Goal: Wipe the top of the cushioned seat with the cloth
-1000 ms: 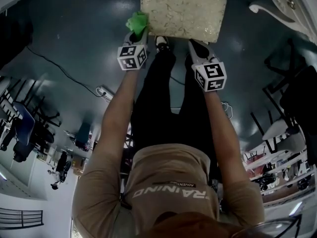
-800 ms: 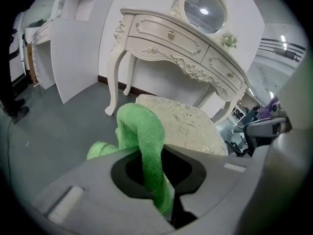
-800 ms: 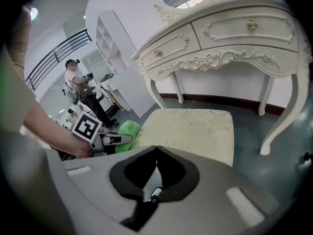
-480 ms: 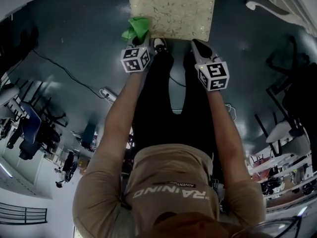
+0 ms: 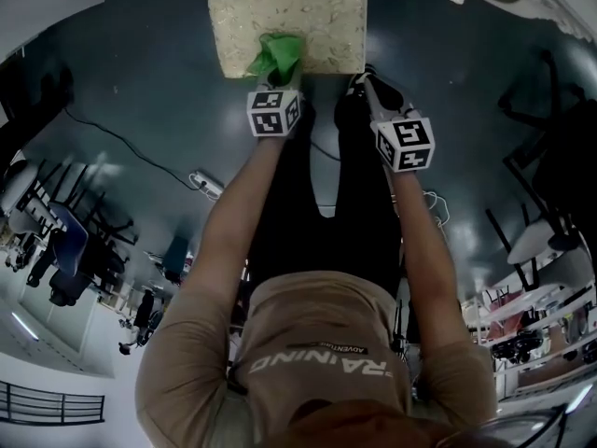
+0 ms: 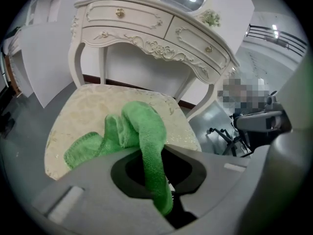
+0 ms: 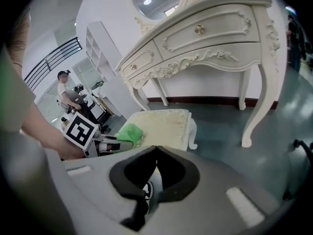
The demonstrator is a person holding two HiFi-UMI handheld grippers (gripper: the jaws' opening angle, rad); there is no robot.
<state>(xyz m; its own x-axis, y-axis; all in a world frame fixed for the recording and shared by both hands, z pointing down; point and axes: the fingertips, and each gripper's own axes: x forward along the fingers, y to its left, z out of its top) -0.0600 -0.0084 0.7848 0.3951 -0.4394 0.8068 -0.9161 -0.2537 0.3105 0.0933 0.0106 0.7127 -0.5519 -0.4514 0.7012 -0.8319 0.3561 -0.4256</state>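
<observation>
Head view, left gripper (image 5: 276, 80): grips the green cloth (image 5: 275, 54), which lies bunched at the near edge of the cushioned seat (image 5: 322, 12)
Head view, right gripper (image 5: 367, 82): beside the seat's near right corner, over the dark floor
Left gripper view: jaws clamped on a hanging fold of the cloth; the rest is heaped on the seat top, white dressing table (image 6: 146, 28) behind
Right gripper view: jaws closed tip to tip, nothing between them; seat ahead, cloth on its near left part
</observation>
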